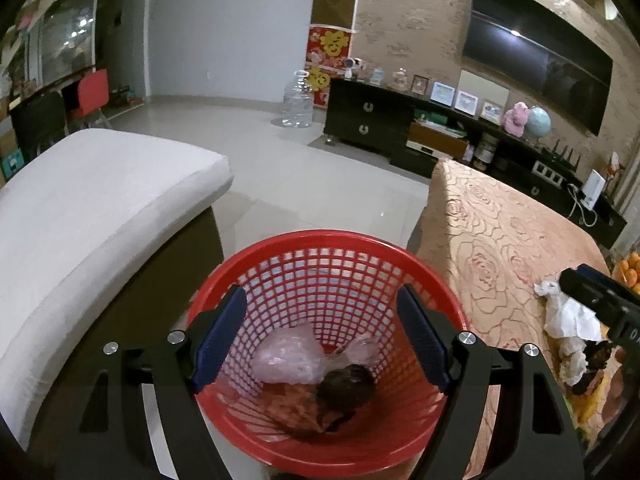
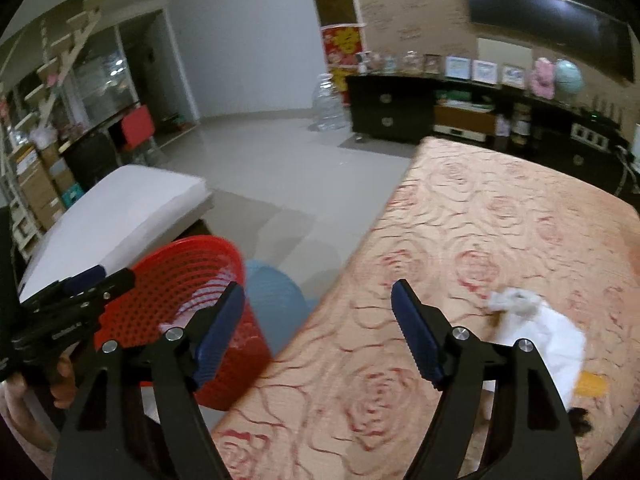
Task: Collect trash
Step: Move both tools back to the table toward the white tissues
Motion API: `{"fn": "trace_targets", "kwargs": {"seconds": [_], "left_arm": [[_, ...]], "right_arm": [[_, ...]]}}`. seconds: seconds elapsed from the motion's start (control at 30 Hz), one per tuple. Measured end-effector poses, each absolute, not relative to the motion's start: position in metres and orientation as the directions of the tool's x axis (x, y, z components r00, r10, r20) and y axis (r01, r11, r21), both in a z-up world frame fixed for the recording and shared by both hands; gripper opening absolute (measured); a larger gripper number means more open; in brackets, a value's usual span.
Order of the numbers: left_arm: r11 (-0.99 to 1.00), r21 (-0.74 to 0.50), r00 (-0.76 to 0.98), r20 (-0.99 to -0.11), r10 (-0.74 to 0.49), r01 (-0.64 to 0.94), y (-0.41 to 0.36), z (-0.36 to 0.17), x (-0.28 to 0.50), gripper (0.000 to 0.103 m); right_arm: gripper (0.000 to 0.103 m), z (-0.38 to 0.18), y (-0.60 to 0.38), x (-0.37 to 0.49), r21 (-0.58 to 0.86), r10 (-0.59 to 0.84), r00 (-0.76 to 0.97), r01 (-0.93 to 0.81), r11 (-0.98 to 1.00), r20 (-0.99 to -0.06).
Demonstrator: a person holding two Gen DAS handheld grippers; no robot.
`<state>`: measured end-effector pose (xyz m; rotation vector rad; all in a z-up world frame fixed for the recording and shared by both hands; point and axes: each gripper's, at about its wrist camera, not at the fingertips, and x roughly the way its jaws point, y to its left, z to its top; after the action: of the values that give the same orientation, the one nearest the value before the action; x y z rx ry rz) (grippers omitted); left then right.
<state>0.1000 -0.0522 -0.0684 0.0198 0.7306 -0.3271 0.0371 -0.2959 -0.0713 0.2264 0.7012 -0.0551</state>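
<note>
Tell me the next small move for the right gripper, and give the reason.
Probably swing the right gripper toward the crumpled white tissue on the rose-patterned table and bring its fingers around it. Its jaws are open with nothing between them, and the tissue lies just to their right. The red basket beside the table already holds some trash, so more scraps on the table remain to collect.

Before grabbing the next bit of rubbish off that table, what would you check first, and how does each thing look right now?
1. Left gripper empty, open over the red basket: ok.
2. Right gripper open, nothing between its fingers: ok.
3. Earlier trash, the plastic bag, lies inside the basket: ok.
4. White tissue remains on the flowered tablecloth, off to the right gripper's side, not between its fingers: not ok.
5. Room left in the basket: ok.
</note>
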Motion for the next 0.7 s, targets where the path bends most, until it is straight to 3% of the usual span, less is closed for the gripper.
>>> {"fn": "trace_targets", "kwargs": {"seconds": [0.7], "left_arm": [[0.871, -0.086, 0.64, -0.645, -0.418, 0.483, -0.135, -0.07, 0.069, 0.075]], "right_arm": [[0.075, -0.084, -0.428, -0.082, 0.14, -0.298, 0.68, 0.51, 0.849, -0.67]]}}
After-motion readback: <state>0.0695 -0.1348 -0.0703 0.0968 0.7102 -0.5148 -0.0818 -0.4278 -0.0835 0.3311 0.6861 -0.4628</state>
